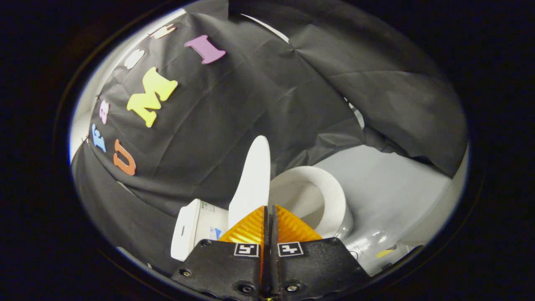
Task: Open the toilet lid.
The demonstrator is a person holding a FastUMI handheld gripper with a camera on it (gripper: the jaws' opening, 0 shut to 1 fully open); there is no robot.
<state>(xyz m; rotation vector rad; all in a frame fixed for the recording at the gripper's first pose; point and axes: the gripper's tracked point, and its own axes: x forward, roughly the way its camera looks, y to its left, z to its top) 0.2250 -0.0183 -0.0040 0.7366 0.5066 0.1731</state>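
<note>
Toilet lid (253,179) stands raised; hand-held gripper (269,213) fingers closed together.

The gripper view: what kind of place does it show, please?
Probably a mock bathroom inside a booth. A white toilet bowl stands on a pale floor, its lid raised upright beside the tank, with black cloth as wall. The gripper is shut, fingers together just before the lid.

A: Any readable text?
B: None legible. Two square black-and-white coded markers sit on the claw (269,213), one per finger; they're patterns, not words.
A: The toilet tank (196,228)?
B: A small label (207,206) with green print and a blue mark (217,232) below it, both too small to read.
</note>
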